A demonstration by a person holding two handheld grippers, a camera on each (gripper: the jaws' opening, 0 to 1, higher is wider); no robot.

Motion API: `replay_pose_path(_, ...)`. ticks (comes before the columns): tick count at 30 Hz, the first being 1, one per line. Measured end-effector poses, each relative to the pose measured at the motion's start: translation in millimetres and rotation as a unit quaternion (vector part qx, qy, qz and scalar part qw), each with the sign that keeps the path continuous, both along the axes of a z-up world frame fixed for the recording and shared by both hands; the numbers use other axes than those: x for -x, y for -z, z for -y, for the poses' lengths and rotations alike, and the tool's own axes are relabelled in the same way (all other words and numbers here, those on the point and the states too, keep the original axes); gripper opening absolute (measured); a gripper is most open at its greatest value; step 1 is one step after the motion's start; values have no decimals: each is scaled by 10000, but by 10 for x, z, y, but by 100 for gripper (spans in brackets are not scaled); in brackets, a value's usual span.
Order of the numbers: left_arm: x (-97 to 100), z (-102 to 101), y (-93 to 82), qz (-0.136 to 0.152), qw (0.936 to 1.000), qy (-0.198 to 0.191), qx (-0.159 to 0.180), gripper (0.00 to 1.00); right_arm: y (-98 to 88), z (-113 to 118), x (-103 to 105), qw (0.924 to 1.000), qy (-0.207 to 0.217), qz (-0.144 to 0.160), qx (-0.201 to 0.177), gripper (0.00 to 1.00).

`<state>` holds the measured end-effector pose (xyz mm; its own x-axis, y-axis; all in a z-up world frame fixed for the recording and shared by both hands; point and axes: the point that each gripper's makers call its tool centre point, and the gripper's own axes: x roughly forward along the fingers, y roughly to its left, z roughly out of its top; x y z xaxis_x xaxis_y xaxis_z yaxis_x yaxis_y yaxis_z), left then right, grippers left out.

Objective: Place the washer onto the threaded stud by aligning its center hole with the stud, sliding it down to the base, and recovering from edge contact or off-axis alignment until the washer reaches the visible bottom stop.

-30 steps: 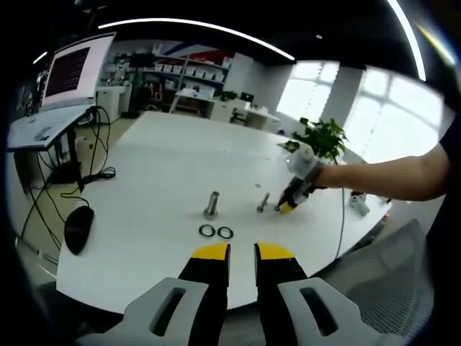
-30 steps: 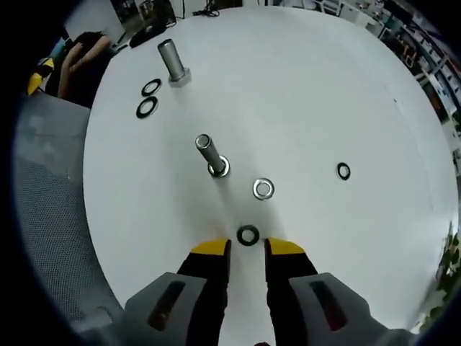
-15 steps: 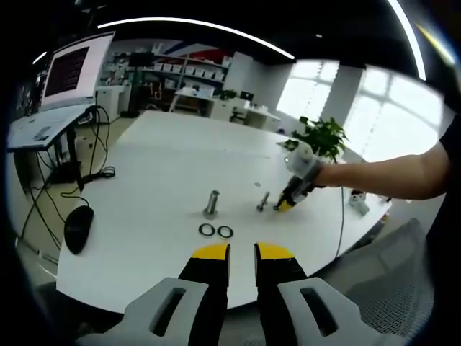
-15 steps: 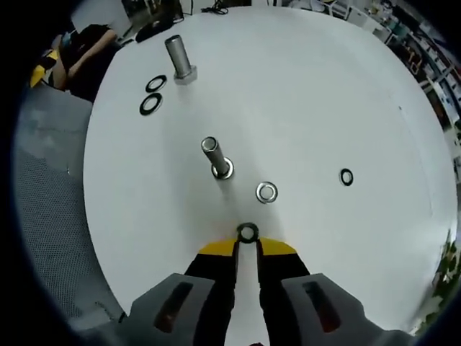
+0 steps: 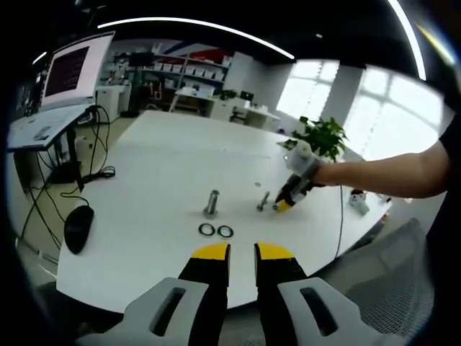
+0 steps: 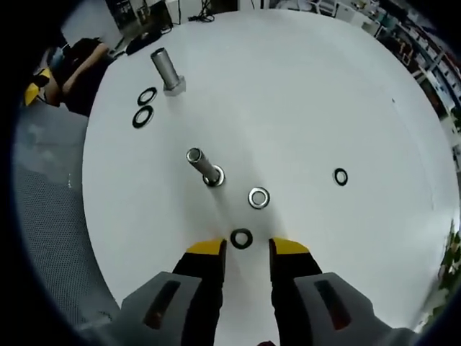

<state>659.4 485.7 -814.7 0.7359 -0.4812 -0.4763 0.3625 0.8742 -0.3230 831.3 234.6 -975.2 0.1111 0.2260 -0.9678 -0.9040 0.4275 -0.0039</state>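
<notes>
On the white table [image 6: 302, 86] a thin threaded stud [image 6: 204, 167] stands with a silver ring at its base. A black washer [image 6: 241, 238] lies flat just ahead of my right gripper [image 6: 245, 249], between its yellow tips; the jaws are open and apart from it. A silver washer [image 6: 258, 197] lies right of the stud. In the left gripper view the right gripper [image 5: 283, 205] hangs beside the thin stud [image 5: 263, 202], held by a person's arm. My left gripper [image 5: 243, 254] hovers at the near edge, narrowly open, with nothing in it.
A thicker stud [image 6: 164, 70] stands farther off with two black washers [image 6: 147, 95] beside it. Another black washer [image 6: 340, 176] lies to the right. A monitor [image 5: 72, 68], a mouse [image 5: 78, 227] and a plant [image 5: 324, 137] surround the table. A grey mesh chair [image 6: 43, 216] sits at the edge.
Half a second ago the right jaws were shut at the black washer. They have opened again and the washer still lies on the table. The left gripper has held still.
</notes>
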Motion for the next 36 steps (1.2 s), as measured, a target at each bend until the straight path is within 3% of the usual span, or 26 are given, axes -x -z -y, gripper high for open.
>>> replay_pose_path(13, 1, -3, 4, -5, 10000, 0, -5, 11, 1, -21, -33, 9999, -137, 31, 26, 16)
replay_pose_path(36, 0, 0, 3, 1, 10000, 0, -2, 11, -62, -56, -4, 9997, -223, 55, -54, 15)
